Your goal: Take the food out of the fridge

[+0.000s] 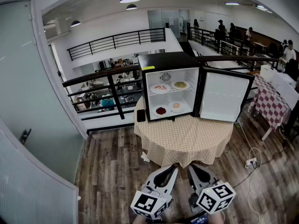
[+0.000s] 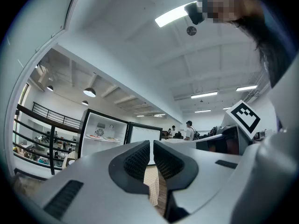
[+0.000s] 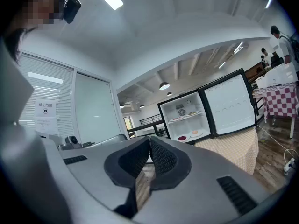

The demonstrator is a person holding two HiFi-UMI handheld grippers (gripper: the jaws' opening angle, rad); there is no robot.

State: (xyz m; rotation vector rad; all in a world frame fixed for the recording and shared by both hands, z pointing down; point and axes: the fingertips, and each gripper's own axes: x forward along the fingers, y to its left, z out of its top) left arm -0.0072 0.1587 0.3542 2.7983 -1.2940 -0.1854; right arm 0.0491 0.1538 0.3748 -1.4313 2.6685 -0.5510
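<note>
A small black fridge (image 1: pixel 169 59) stands on a round table, its door (image 1: pixel 223 96) swung open to the right. Inside, two plates of food rest on the upper shelf (image 1: pixel 170 86); a plate with red food (image 1: pixel 160 110) and a plate with pale food (image 1: pixel 176 106) lie on the bottom. My left gripper (image 1: pixel 171 170) and right gripper (image 1: pixel 192 169) hang side by side low in the head view, well short of the table, both shut with nothing held. The fridge also shows far off in the left gripper view (image 2: pixel 103 130) and the right gripper view (image 3: pixel 187 117).
The round table (image 1: pixel 184 136) wears a checked cloth. A dark phone-like object (image 1: pixel 141 115) lies left of the fridge. A black railing (image 1: pixel 100 90) runs behind. A glass partition (image 1: pixel 32 101) stands at left. A checked table (image 1: pixel 271 104) and a power strip (image 1: pixel 251 162) lie at right.
</note>
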